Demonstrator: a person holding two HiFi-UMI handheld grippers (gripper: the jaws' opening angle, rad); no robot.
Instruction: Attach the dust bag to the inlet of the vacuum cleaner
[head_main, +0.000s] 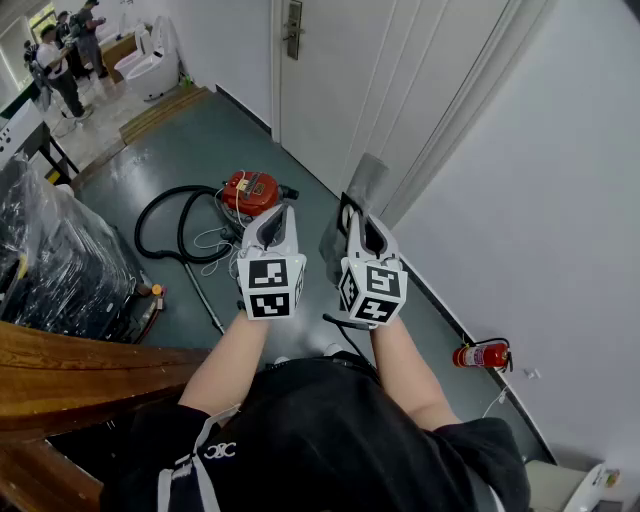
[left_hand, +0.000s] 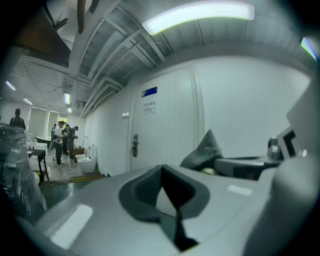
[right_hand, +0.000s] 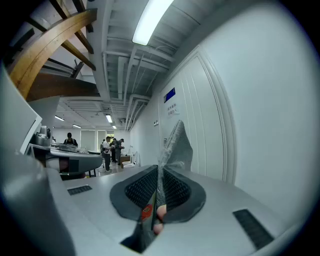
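Down on the dark floor (head_main: 300, 215), well ahead of the person, one red vacuum cleaner (head_main: 252, 190) is seen, with one black hose (head_main: 160, 225) looped beside it. Nearer, one grey dust bag (head_main: 355, 205) is held up in the air, well apart from the machine, so nothing is attached yet. Two grippers are counted, both held almost level. The right gripper (head_main: 360, 225) is clamped tight on the bag, and in its own view the cloth (right_hand: 176, 145) is seen standing up from between the pads in a crumpled peak. The left gripper (head_main: 275, 215) is fully closed on nothing, its pads (left_hand: 150, 190) pressed together with only wall and door beyond. The bag is judged light, soft and floppy, likely to sag and fold rather than keep its mouth open. It would best be taken at the rim of its opening, by both grippers, so that the mouth can be spread over the inlet. Something red is glimpsed low between the right jaws, but what it is cannot be told. One fire extinguisher (head_main: 480, 354) is noted by the wall.
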